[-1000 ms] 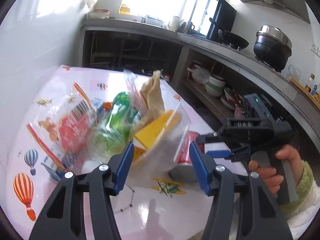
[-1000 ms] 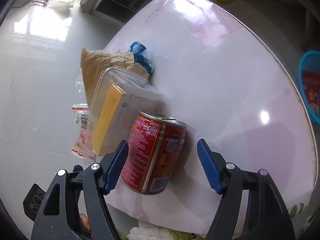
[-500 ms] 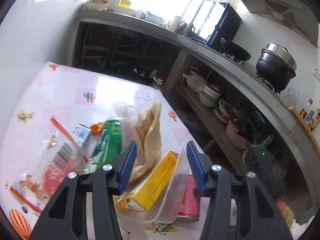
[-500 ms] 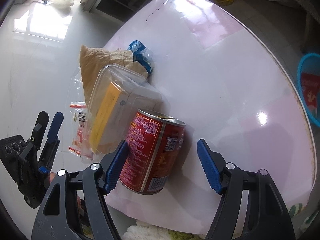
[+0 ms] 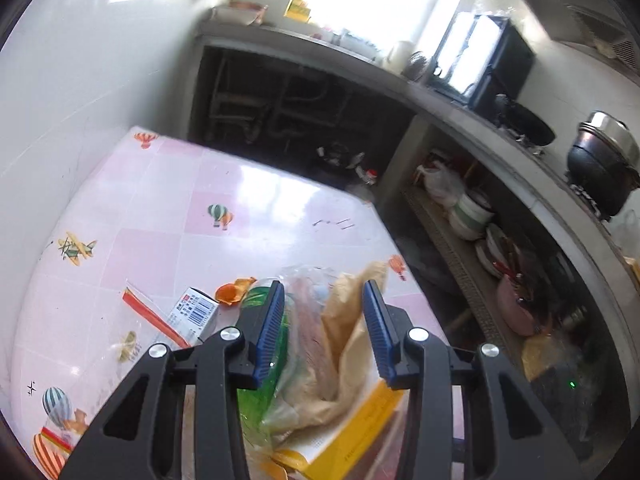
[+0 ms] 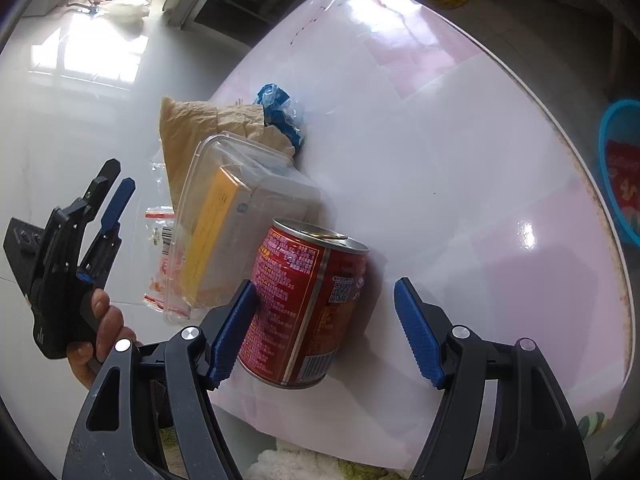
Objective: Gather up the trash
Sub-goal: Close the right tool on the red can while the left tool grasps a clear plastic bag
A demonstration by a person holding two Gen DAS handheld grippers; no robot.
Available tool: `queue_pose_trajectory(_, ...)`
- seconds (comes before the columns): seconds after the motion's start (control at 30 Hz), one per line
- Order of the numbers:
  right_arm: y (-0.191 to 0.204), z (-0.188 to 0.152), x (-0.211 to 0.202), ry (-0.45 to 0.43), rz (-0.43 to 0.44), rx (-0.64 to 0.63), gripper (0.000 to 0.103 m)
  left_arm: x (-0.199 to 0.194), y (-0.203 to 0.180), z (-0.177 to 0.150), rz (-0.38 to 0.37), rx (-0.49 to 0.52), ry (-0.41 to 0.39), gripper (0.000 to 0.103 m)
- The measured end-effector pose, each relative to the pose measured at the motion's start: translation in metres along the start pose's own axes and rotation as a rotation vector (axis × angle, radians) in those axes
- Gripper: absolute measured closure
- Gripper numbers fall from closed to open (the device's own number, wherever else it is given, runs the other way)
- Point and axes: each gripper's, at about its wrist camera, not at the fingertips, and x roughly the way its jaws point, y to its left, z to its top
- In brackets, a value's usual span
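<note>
The left claw (image 5: pixel 323 330) is closing around a brown paper bag (image 5: pixel 344 344) in the litter pile on the pink bench (image 5: pixel 160 200), pads not yet pressing: a pick-up step, I judge. The right claw (image 6: pixel 326 332) stands wide around a red can (image 6: pixel 304 304), gripping nothing. Next, finish the pinch and lift.

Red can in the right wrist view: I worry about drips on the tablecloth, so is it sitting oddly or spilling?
The red can stands upright beside the clear plastic box, its top already opened. No liquid shows on the table. Nothing else stands out.
</note>
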Motion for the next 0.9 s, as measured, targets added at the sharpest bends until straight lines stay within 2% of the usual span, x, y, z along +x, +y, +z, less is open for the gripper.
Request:
queue_pose_trajectory(0.17, -0.001, 0.0, -0.001, -0.001, 0.004, 0.001, 0.035, 0.041, 0.01, 0.007, 0.006, -0.056, 0.137, 0.066)
queue_pose_trajectory(0.27, -0.003, 0.001, -0.002, -0.003, 0.006, 0.006, 0.035, 0.049, 0.014, 0.007, -0.005, -0.074, 0.152, 0.073)
queue_pose_trajectory(0.37, -0.005, 0.001, -0.002, -0.003, 0.009, 0.01, 0.035, 0.052, 0.015, 0.007, -0.002, -0.075, 0.149, 0.089)
queue_pose_trajectory(0.43, -0.005, 0.001, -0.003, -0.005, 0.008, 0.009, 0.035, 0.05, 0.015, 0.007, -0.008, -0.079, 0.136, 0.098)
queue_pose_trajectory(0.47, -0.005, 0.001, -0.003, -0.005, 0.009, 0.01, 0.035, 0.047, 0.015, 0.007, -0.007, -0.076, 0.121, 0.099)
queue_pose_trajectory(0.9, -0.007, 0.001, -0.007, -0.008, 0.01, 0.024, 0.035, -0.028, 0.011, 0.009, -0.059, -0.076, -0.121, 0.1)
